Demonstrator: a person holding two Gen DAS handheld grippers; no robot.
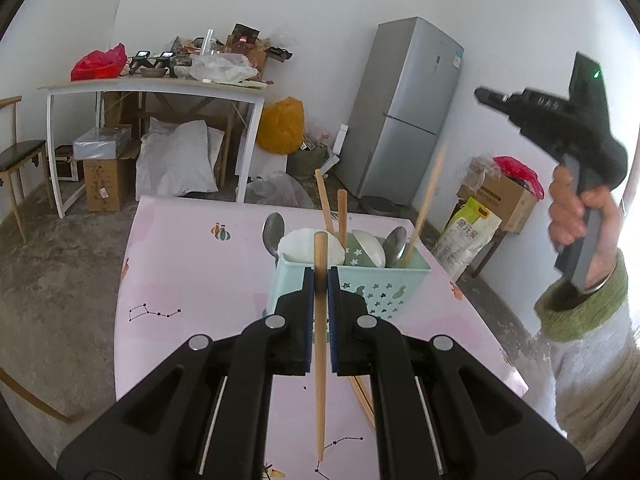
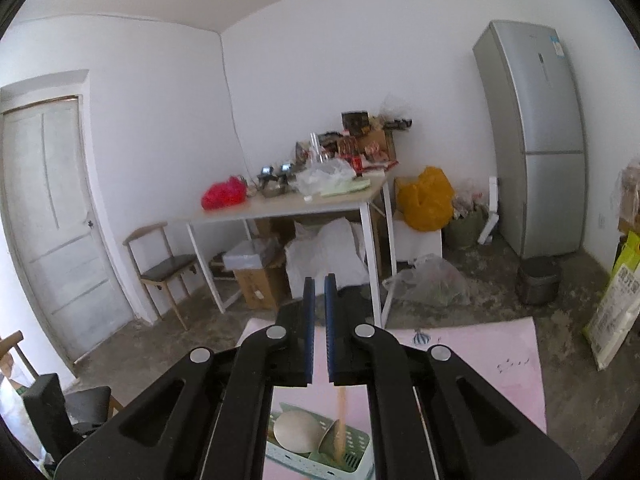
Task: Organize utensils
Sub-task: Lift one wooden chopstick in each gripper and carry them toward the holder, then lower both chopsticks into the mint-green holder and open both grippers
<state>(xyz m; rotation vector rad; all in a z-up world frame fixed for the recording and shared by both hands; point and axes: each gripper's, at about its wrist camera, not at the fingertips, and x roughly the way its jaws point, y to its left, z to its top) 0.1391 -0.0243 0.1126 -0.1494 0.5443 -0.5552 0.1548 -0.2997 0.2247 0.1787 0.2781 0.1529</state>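
Observation:
My left gripper (image 1: pixel 321 280) is shut on a wooden chopstick (image 1: pixel 320 364), held upright just in front of the mint-green utensil basket (image 1: pixel 368 292) on the pink table (image 1: pixel 188 280). The basket holds two metal spoons (image 1: pixel 273 234), white and green ceramic spoons (image 1: pixel 366 250) and several chopsticks (image 1: pixel 342 216). A blurred chopstick (image 1: pixel 428 204) stands over the basket's right side. More chopsticks (image 1: pixel 362 400) lie on the table under my fingers. My right gripper (image 2: pixel 319 284) is high above the basket (image 2: pixel 316 446), jaws slightly apart with nothing between them; a blurred chopstick (image 2: pixel 341 420) is below them.
A white side table (image 1: pixel 160 88) with clutter stands behind, with boxes and sacks under it. A grey fridge (image 1: pixel 404 112) is at the back right. A wooden chair (image 1: pixel 20 156) stands left. A rice bag (image 1: pixel 466 236) and a cardboard box (image 1: pixel 504 196) sit right of the pink table.

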